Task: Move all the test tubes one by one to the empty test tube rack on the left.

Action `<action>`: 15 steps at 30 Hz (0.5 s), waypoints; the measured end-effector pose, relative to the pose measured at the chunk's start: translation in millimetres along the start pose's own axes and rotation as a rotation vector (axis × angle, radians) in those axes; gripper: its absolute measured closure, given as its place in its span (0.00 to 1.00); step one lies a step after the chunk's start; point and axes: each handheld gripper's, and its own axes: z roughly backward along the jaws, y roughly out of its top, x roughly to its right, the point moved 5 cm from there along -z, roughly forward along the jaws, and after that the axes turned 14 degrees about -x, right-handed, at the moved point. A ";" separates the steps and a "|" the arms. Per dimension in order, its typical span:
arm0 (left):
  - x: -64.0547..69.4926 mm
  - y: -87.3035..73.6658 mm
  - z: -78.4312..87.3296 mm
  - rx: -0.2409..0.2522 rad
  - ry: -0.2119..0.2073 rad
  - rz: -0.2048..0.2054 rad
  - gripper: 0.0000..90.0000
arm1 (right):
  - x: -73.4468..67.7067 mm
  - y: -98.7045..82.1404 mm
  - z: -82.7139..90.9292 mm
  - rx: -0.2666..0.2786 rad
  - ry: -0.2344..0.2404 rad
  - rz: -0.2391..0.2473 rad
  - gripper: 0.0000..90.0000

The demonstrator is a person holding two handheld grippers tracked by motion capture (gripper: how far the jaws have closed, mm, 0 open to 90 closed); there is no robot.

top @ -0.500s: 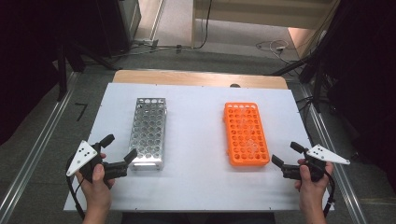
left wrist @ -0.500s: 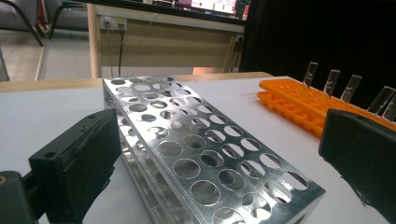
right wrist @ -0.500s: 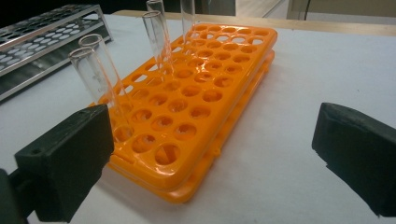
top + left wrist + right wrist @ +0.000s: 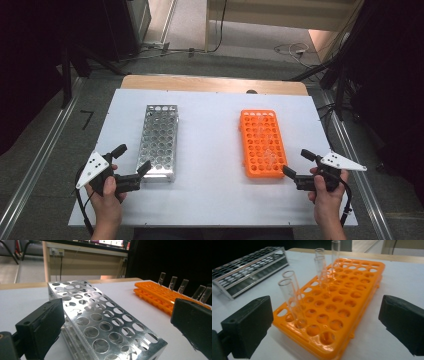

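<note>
A shiny metal tube rack (image 4: 159,141) lies left of centre on the white table (image 4: 212,200); its holes (image 4: 105,325) look empty. An orange tube rack (image 4: 261,142) lies right of centre and carries several clear glass tubes (image 4: 291,298) standing upright. My left gripper (image 4: 131,159) hovers at the metal rack's near left corner, jaws wide open with nothing between them. Just off the orange rack's near right corner my right gripper (image 4: 299,162) is open as well and holds nothing. The orange rack and its tubes (image 4: 172,283) stand beyond the metal rack in the left gripper view.
A wooden strip (image 4: 212,84) runs along the table's far edge. Metal rails (image 4: 37,165) flank the table on both sides. Cables (image 4: 292,49) lie on the floor beyond. White tabletop lies open between the two racks.
</note>
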 end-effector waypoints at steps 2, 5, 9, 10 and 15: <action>1.8 1.2 -0.5 -0.007 0.003 -0.017 0.00 | -5.0 1.4 -4.3 -0.010 0.019 0.012 0.03; 6.2 2.4 0.0 -0.009 -0.012 -0.022 0.00 | -13.9 1.3 -8.7 -0.028 0.056 0.038 0.05; 14.1 5.0 -3.9 -0.024 -0.032 -0.062 0.00 | -23.7 -1.9 -13.0 -0.069 0.101 0.051 0.19; 15.5 5.8 -5.1 -0.027 -0.039 -0.072 0.00 | -25.4 -1.8 -13.2 -0.067 0.108 0.056 0.24; 20.4 6.3 -9.2 -0.045 -0.041 -0.101 0.00 | -28.9 -2.6 -17.7 -0.088 0.109 0.052 0.47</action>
